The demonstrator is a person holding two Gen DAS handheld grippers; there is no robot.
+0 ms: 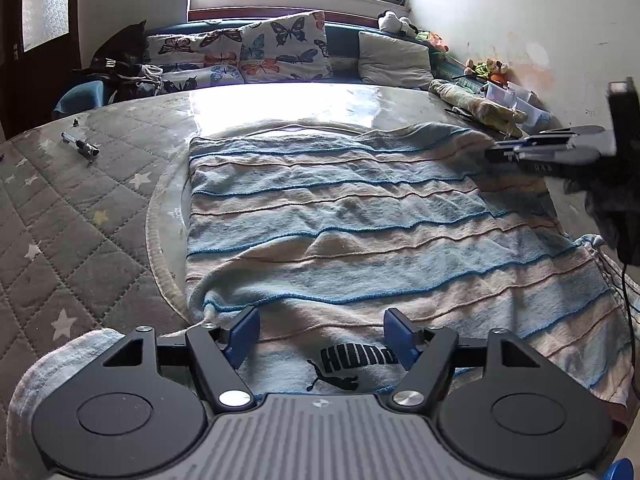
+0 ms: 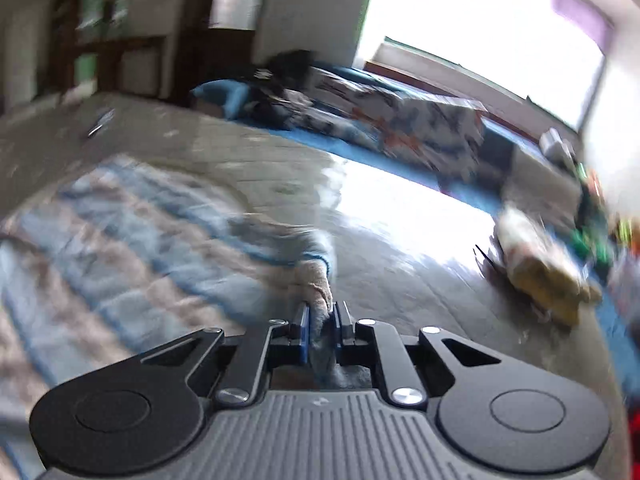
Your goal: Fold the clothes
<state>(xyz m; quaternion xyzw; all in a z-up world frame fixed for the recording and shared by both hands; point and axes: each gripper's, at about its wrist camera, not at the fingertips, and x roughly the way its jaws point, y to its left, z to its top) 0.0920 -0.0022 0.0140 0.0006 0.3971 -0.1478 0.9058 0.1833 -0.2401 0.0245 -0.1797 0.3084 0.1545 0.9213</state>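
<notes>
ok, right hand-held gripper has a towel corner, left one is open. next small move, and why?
Probably close the left hand-held gripper on the towel edge under it. Its jaws stand open over the near hem, pinching nothing, while the right hand-held gripper is shut on a far corner. A fold likely needs both ends held.

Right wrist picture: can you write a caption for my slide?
The right claw pinches a corner of the striped blue-and-beige garment spread on the table.
</notes>
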